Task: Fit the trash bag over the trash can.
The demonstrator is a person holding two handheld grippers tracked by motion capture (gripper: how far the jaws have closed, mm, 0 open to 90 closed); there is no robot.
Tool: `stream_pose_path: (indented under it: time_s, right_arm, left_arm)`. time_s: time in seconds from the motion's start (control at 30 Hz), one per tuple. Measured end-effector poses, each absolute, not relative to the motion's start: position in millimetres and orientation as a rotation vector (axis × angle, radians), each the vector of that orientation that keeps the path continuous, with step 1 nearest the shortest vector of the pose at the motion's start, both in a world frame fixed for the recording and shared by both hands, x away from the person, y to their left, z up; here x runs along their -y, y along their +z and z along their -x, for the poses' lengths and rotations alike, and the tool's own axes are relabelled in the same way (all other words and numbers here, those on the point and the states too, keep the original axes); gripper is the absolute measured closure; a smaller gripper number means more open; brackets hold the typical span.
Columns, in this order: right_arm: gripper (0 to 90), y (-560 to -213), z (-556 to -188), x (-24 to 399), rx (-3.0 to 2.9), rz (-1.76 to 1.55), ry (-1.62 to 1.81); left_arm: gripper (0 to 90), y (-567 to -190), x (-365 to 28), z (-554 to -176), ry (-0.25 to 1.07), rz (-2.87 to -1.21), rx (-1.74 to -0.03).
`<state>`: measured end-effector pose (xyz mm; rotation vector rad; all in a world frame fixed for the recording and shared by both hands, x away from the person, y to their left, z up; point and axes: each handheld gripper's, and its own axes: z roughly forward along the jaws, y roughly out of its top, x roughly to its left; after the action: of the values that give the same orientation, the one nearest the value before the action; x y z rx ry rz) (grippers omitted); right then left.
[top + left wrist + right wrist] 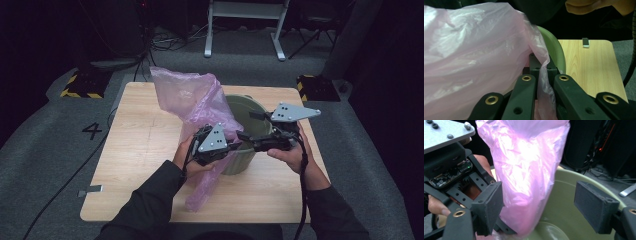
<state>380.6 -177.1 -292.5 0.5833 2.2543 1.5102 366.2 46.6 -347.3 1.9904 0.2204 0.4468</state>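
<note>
Closest to the camera in the high view you've got both forearms in dark sleeves coming up over the near edge of the wooden tabletop [135,150]. The left hand-held gripper [227,145] is clamped tight on a fold of the pink plastic bag [192,100]; in the left gripper view you can see the thin film pinched between the two black jaws, right by the bin's rim. The bag's lower end trails down over the near outside of the bin onto the tabletop, and the rest billows up and to the left, above the bin's left side.

The right hand-held gripper [252,126] sits just across from it with its jaws spread wide, nothing pressed between the pads. In the right gripper view the bag hangs between and a bit beyond those pads [596,206], not touched by either as far as I can tell, with the inside of the green bin [250,112] below.

The bin stands upright around the middle right of the tabletop. Past the tabletop there's grey carpet with cables and a white frame [245,25].
</note>
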Motion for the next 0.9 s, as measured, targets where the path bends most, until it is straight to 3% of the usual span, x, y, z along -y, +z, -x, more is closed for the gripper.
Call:
stream_pose_path:
  time_s: [0.03, 0.07, 0.1, 0.13, 0.17, 0.2, 0.23, 0.3, 0.33, 0.37, 0.4, 0.47, 0.53, 0.57, 0.7, 0.73, 0.9]
  right_arm:
    - [24.7, -293, -383, 174, -2.273, -0.587, 1.507]
    - [33.3, -295, -386, 169, -2.297, -0.595, 1.494]
    - [33.3, -295, -386, 169, -2.297, -0.595, 1.494]
    - [45.8, -298, -389, 164, -2.334, -0.579, 1.478]
    - [45.8, -298, -389, 164, -2.334, -0.579, 1.478]
    - [61.4, -300, -392, 160, -2.369, -0.57, 1.478]
    - [61.4, -300, -392, 160, -2.369, -0.57, 1.478]
    - [72.0, -302, -395, 158, -2.383, -0.56, 1.484]
    - [81.4, -304, -396, 156, -2.391, -0.539, 1.492]
    - [81.4, -304, -396, 156, -2.391, -0.539, 1.492]
    - [88.2, -305, -395, 156, -2.385, -0.534, 1.502]
    - [89.0, -306, -395, 156, -2.378, -0.531, 1.509]
    - [90.0, -306, -392, 159, -2.339, -0.53, 1.539]
    - [90.0, -306, -392, 159, -2.339, -0.53, 1.539]
    - [90.0, -307, -387, 171, -2.267, -0.565, 1.556]
    - [90.0, -309, -386, 177, -2.236, -0.593, 1.568]
    - [90.0, -313, -383, 191, -2.199, -0.64, 1.549]
  left_arm:
    - [89.4, -347, -47, -366, 0.448, -1.991, -0.22]
    - [89.4, -347, -47, -366, 0.449, -1.991, -0.221]
    - [89.4, -347, -47, -366, 0.451, -1.991, -0.22]
    - [89.4, -347, -46, -366, 0.456, -1.993, -0.22]
    - [89.4, -347, -46, -366, 0.459, -1.993, -0.22]
    - [89.3, -347, -47, -366, 0.462, -1.993, -0.221]
    - [89.2, -347, -47, -366, 0.462, -1.993, -0.221]
    - [89.0, -348, -47, -366, 0.464, -1.989, -0.227]
    - [88.3, -348, -48, -366, 0.468, -1.986, -0.234]
    - [87.6, -348, -48, -366, 0.468, -1.986, -0.234]
    - [85.0, -349, -49, -365, 0.482, -1.981, -0.241]
    - [84.4, -348, -52, -364, 0.486, -1.97, -0.247]
    - [75.1, -347, -56, -360, 0.502, -1.951, -0.268]
    - [75.1, -347, -58, -358, 0.513, -1.943, -0.274]
    - [46.9, -347, -73, -342, 0.545, -1.895, -0.368]
    - [35.3, -349, -81, -335, 0.557, -1.884, -0.415]
    - [25.7, -351, -103, -317, 0.509, -1.892, -0.49]
